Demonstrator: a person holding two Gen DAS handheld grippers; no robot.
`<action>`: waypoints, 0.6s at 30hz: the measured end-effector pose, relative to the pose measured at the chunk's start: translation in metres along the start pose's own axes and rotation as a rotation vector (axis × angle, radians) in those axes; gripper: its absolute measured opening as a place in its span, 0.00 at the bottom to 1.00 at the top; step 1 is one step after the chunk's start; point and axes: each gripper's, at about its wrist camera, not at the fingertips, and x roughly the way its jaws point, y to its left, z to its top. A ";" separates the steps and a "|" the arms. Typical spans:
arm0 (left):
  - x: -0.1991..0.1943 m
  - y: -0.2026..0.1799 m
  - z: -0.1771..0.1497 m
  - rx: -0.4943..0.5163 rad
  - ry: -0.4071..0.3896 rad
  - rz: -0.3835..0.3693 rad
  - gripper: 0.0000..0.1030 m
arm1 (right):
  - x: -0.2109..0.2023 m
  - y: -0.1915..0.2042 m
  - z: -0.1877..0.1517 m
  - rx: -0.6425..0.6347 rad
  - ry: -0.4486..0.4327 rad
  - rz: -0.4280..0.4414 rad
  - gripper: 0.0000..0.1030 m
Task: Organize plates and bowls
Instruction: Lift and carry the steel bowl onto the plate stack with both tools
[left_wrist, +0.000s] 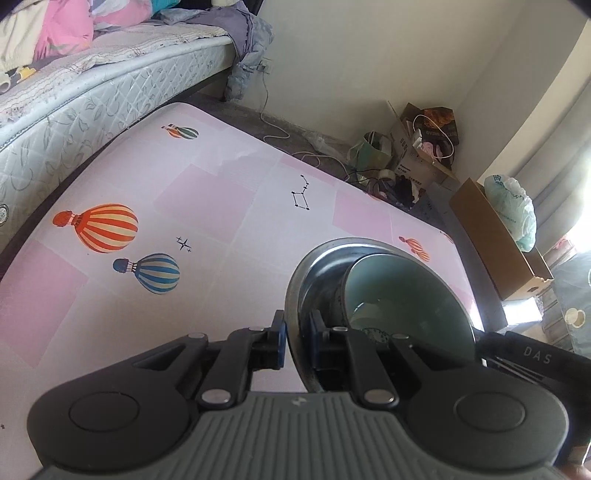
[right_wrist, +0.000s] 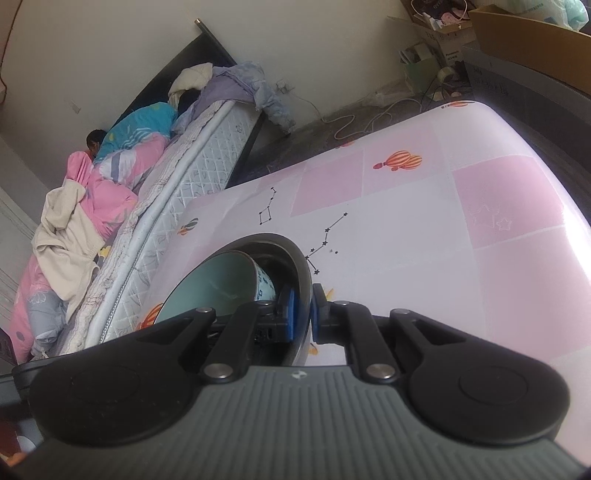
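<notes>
so both the left gripper and right gripper are clamped on the metal dish's rim, green bowl inside.

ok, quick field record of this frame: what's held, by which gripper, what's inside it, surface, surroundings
held item: metal bowl, gripped at its rim on opposite sides
left gripper: shut on the metal bowl rim
right gripper: shut on the metal bowl rim
contents: ceramic bowl, pale green inside, patterned outside, leaning in the metal bowl
surface: table with a pink balloon-print cover
surroundings: bed beside the table, cardboard boxes by the wall
</notes>
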 end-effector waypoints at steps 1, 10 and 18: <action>-0.005 -0.001 0.000 -0.002 -0.003 -0.003 0.11 | -0.006 0.003 0.000 0.000 -0.003 0.002 0.08; -0.063 -0.005 -0.018 -0.013 -0.039 -0.032 0.12 | -0.062 0.024 -0.019 0.007 -0.010 0.012 0.09; -0.111 0.002 -0.055 -0.026 -0.046 -0.045 0.12 | -0.111 0.034 -0.066 0.016 0.026 0.010 0.10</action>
